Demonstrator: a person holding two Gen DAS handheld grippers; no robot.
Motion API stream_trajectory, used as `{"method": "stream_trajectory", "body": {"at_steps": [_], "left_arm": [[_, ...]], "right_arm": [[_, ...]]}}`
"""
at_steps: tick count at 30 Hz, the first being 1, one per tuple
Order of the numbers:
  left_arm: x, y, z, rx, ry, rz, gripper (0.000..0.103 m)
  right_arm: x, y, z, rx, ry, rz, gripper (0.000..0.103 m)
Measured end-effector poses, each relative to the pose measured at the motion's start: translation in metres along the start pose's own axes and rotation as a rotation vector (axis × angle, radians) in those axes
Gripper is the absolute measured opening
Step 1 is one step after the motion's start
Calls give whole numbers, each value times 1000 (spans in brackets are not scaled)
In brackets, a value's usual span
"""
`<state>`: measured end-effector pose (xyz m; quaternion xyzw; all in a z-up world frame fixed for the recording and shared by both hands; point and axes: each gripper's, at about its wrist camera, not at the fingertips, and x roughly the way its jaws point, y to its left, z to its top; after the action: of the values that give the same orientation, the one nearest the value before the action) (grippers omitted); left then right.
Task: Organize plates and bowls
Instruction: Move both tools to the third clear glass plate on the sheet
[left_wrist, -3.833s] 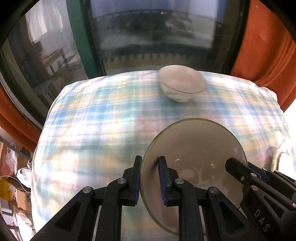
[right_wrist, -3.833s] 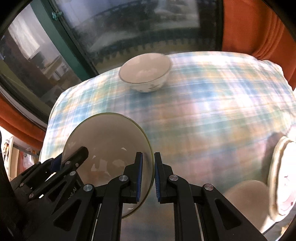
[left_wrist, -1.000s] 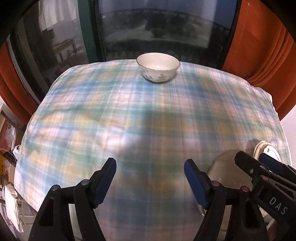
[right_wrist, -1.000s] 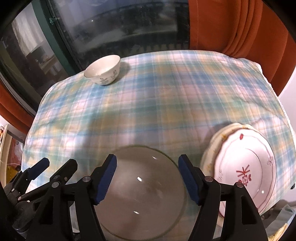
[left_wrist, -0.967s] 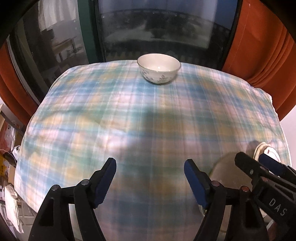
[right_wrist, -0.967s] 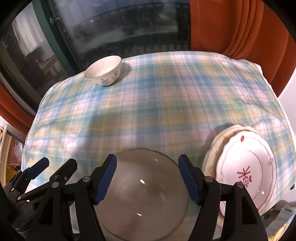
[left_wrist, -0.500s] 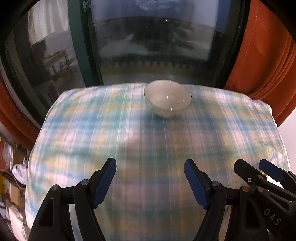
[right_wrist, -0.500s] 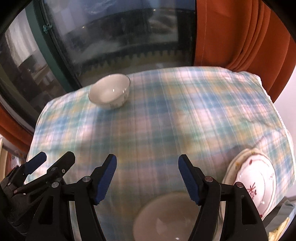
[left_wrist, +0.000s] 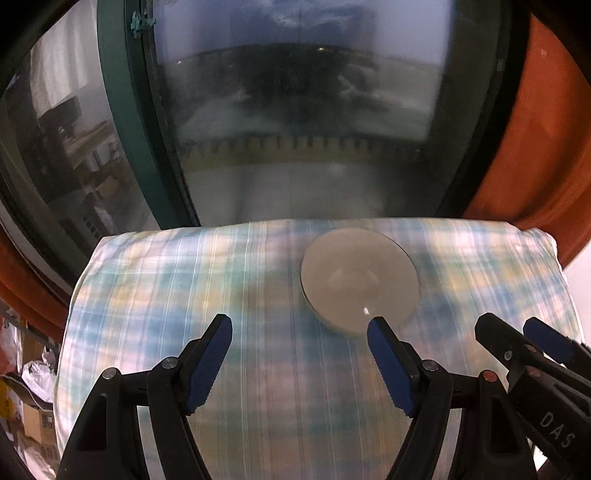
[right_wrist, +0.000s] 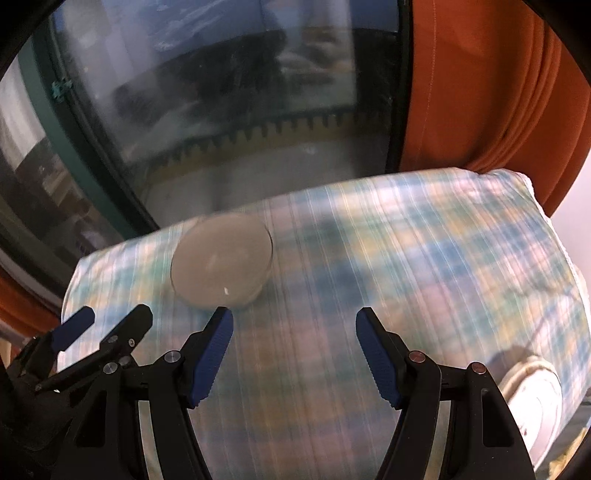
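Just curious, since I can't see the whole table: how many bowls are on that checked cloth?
1. A single white ceramic bowl sits near the far edge of the checked tablecloth, by the window. Others may lie outside the cameras' view.

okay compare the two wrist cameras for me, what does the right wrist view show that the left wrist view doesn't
Only the right wrist view shows the edge of a white plate at the table's near right corner. Only the left wrist view shows boxes and bags on the floor beside the table. Both show the white bowl on the plaid tablecloth, the window behind, the orange curtain, and both grippers empty: right gripper open, left gripper with its jaws closing slightly.
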<state>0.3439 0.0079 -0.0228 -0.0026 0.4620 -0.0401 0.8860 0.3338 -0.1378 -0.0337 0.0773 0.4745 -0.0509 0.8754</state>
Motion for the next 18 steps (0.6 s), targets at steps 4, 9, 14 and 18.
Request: {"method": "stream_trajectory", "body": {"at_steps": [4, 9, 14, 18], "left_arm": [[23, 3, 20, -21, -10, -2, 72], [55, 4, 31, 5, 8, 4, 71], [84, 5, 28, 20, 54, 3, 54], [100, 4, 26, 24, 80, -13, 44]], "right_arm": [[24, 3, 23, 42, -6, 9, 72], [59, 9, 43, 49, 1, 0, 70], [90, 15, 48, 24, 40, 5, 55], [111, 18, 49, 8, 59, 4, 49]]}}
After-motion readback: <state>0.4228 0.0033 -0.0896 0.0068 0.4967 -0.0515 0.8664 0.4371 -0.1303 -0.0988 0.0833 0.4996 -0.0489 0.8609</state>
